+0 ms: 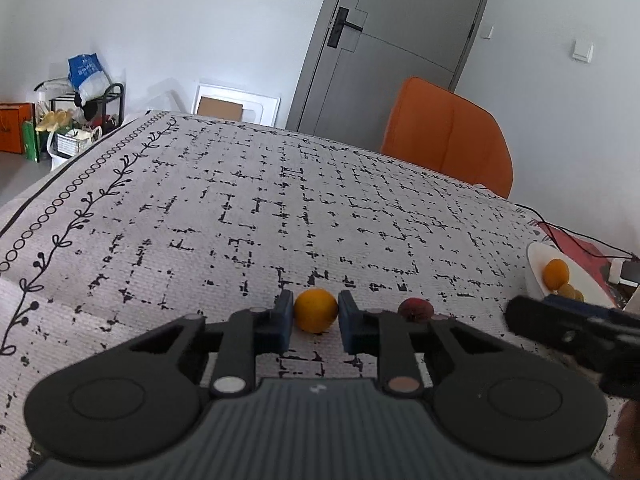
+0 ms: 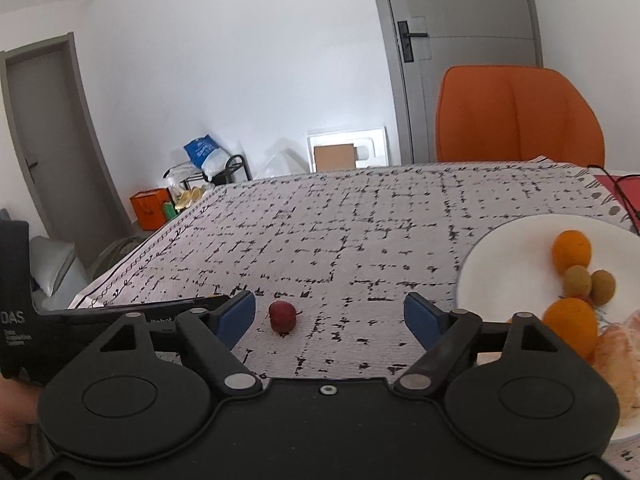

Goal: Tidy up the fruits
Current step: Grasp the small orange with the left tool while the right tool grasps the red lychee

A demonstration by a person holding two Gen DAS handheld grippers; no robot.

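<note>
White plate (image 2: 504, 264) at the table's right side already holds most of the fruit: two oranges, two small brown kiwi-like fruits and one peeled citrus piece, so the sorting looks more than half done. Two fruits remain on the patterned tablecloth (image 1: 240, 200). One orange (image 1: 315, 310) sits between the left gripper (image 1: 313, 320) pads, which touch or nearly touch it; a firm hold is not certain. One small red fruit (image 2: 282, 316) lies inside the spread-wide, unloaded right gripper (image 2: 330, 316).
</note>
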